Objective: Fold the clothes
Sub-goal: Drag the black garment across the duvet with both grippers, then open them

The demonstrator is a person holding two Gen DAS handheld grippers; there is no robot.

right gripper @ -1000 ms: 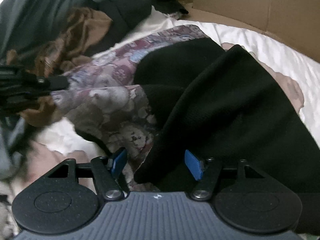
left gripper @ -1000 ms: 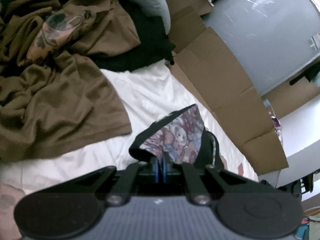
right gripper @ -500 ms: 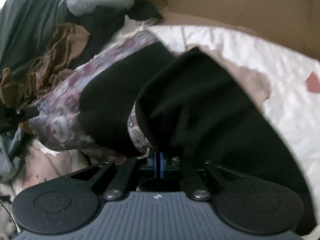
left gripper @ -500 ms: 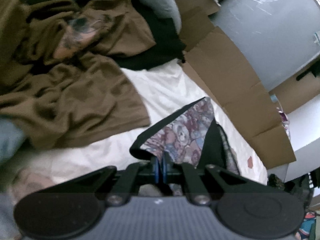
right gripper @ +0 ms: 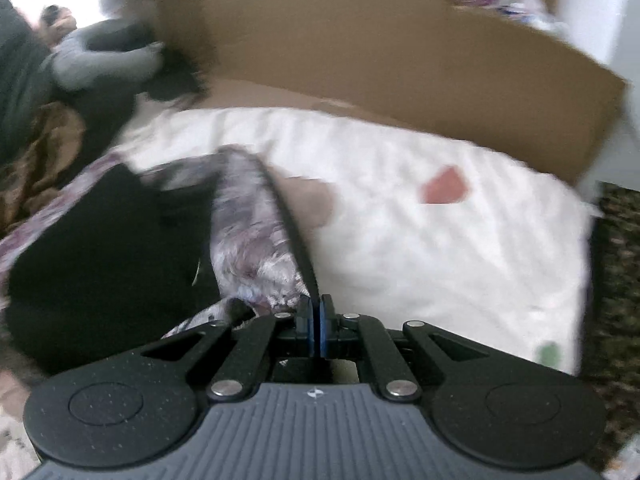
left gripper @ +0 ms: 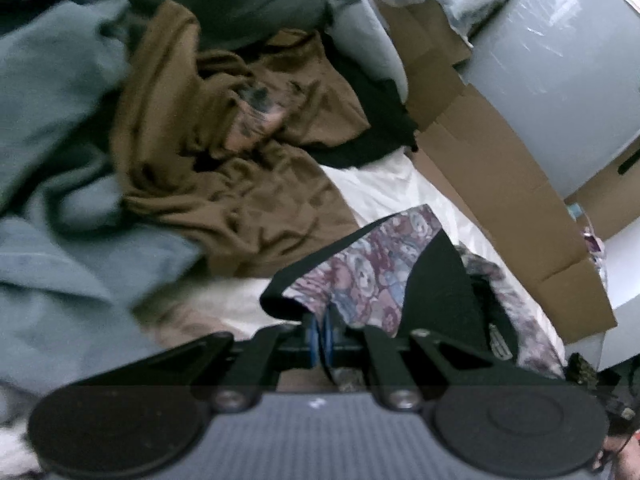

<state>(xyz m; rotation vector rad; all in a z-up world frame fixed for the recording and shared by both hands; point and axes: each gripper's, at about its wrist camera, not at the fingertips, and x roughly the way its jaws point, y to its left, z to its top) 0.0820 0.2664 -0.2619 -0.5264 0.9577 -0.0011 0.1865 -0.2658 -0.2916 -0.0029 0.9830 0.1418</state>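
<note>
- Left hand-held gripper (left gripper: 320, 334): blue pads pressed together on the black-banded edge of the patterned garment (left gripper: 360, 268), which rises from the pads and hangs slack toward the bed.
- Right hand-held gripper (right gripper: 316, 326): pads closed tight on another black-trimmed edge of the same garment (right gripper: 256, 248); its jaws have just been closing, with the cloth between them. This view is blurred.
- Garment: a bear-and-flower print outside, black lining (left gripper: 436, 288) inside; lifted at two points, the rest trailing on the sheet between the two hand-held grippers.
- Sheet (right gripper: 400, 200): white, covering the bed, with a red patch (right gripper: 444, 190) and a tan patch (right gripper: 310, 204) printed on it; the tan patch lies just beside the garment.
- Brown shirt (left gripper: 240, 168): crumpled, with a dark print on its front, lying on the bed beyond the garment, in the left wrist view.
- Blue-grey cloth (left gripper: 60, 160): heaped to the left of the brown shirt, touching it.
- Black cloth (left gripper: 368, 136): beyond the brown shirt, partly under it.
- Cardboard (left gripper: 500, 184): flattened, standing along the far edge of the bed.
</note>
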